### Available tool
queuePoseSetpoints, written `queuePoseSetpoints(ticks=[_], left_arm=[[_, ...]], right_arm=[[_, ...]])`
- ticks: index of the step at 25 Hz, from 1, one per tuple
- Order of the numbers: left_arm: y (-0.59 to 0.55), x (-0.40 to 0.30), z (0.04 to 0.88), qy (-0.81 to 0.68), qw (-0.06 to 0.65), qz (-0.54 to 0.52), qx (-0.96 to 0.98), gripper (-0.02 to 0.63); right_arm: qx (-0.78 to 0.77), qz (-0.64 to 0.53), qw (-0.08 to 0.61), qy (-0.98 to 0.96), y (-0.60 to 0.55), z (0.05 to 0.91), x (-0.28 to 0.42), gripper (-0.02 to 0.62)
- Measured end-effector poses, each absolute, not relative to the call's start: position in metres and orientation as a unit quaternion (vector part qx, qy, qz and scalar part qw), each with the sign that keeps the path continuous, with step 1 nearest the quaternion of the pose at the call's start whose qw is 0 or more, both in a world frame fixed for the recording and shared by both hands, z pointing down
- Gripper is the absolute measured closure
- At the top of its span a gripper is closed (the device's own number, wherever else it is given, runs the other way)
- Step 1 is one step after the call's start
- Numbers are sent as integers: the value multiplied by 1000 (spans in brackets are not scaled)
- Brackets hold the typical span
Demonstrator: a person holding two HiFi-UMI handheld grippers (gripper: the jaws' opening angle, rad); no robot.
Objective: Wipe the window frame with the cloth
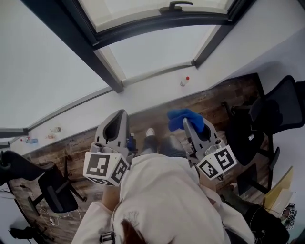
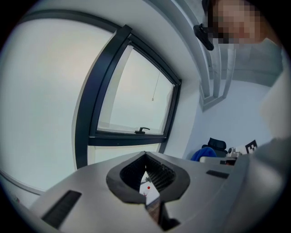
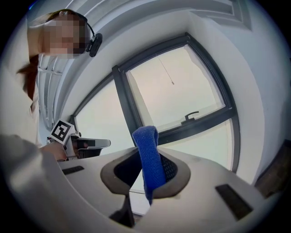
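A dark window frame [image 1: 107,71] runs across the top of the head view, above a white sill. The same window frame [image 2: 132,136] fills the left gripper view, and the window frame [image 3: 200,123] with its handle shows in the right gripper view. My right gripper [image 1: 187,123] is shut on a blue cloth [image 1: 183,117], held below the sill and apart from the frame. The cloth [image 3: 147,145] sticks up between the right gripper's [image 3: 152,157] jaws. My left gripper [image 1: 122,114] is beside it with nothing held; the left gripper's [image 2: 145,158] jaws meet at the tips.
A small bottle with a red cap [image 1: 184,81] stands on the sill, and small items [image 1: 55,129] lie at its left end. Black office chairs [image 1: 271,109] [image 1: 52,188] stand on the wooden floor [image 1: 209,102] at either side. A window handle [image 1: 175,5] is at the top.
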State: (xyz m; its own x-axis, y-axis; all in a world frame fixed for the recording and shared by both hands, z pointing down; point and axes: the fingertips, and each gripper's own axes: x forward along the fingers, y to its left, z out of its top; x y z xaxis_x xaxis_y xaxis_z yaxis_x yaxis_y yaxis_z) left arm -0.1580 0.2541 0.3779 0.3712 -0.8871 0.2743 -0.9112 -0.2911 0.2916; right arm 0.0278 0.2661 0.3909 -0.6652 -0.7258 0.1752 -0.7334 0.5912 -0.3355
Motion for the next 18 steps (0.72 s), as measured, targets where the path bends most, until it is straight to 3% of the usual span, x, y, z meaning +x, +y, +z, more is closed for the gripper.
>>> queuePoseSetpoints(ticks=[18], left_arm=[[162, -146, 356, -634, 184, -16, 751, 601]], right_arm=[[241, 158, 12, -958, 121, 366, -29, 543]])
